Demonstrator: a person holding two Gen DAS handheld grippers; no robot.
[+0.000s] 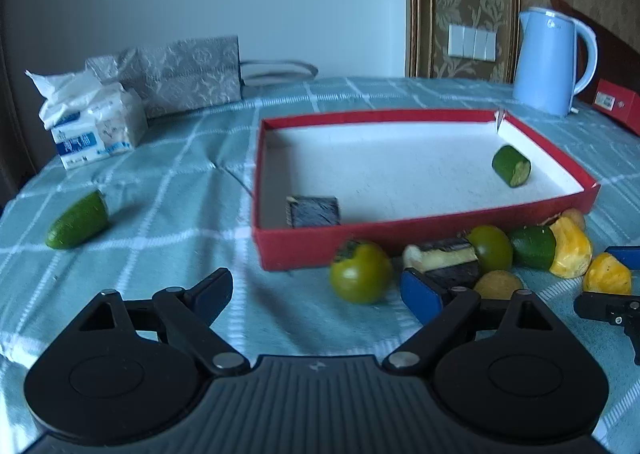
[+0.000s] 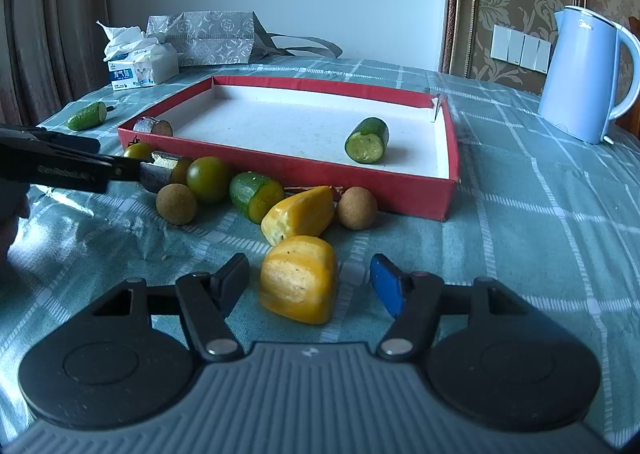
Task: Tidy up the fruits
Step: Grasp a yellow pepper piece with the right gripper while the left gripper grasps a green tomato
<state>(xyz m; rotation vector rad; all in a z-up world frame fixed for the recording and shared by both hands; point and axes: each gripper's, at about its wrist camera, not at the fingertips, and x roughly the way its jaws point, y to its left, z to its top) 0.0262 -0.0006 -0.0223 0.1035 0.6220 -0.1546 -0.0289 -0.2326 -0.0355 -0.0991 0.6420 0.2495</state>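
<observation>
- Two wrist views cover one checked teal tablecloth (image 1: 168, 182), with a shallow red tray (image 1: 424, 238) in the middle of it.
- Both views show a cucumber chunk (image 1: 511, 166) at the tray's far right and a dark eggplant piece (image 1: 314, 211) at its near left corner.
- Only the left wrist view shows the left gripper (image 1: 318, 292) from behind: its jaws stand wide with nothing pressed between them, and a green tomato (image 1: 360, 272) lies on the cloth in the gap, just ahead.
- Its right pad sits close beside a second eggplant piece (image 1: 442, 258); whether they touch I cannot tell.
- Only the right wrist view shows the right gripper (image 2: 310, 280) fully: it is open, with a yellow fruit wedge (image 2: 298, 280) between the pads, clear of both.
- The right wrist view also spreads out the row near the tray's front wall: another yellow wedge (image 2: 300, 214), a cucumber piece (image 2: 256, 196), a second green tomato (image 2: 209, 178) and two brown longans (image 2: 176, 204) (image 2: 357, 208).
- A cucumber end (image 1: 78, 220) lies alone at the far left.
- A tissue pack (image 1: 94, 126), a grey gift bag (image 1: 184, 74) and a blue kettle (image 1: 554, 62) stand at the far edge.
</observation>
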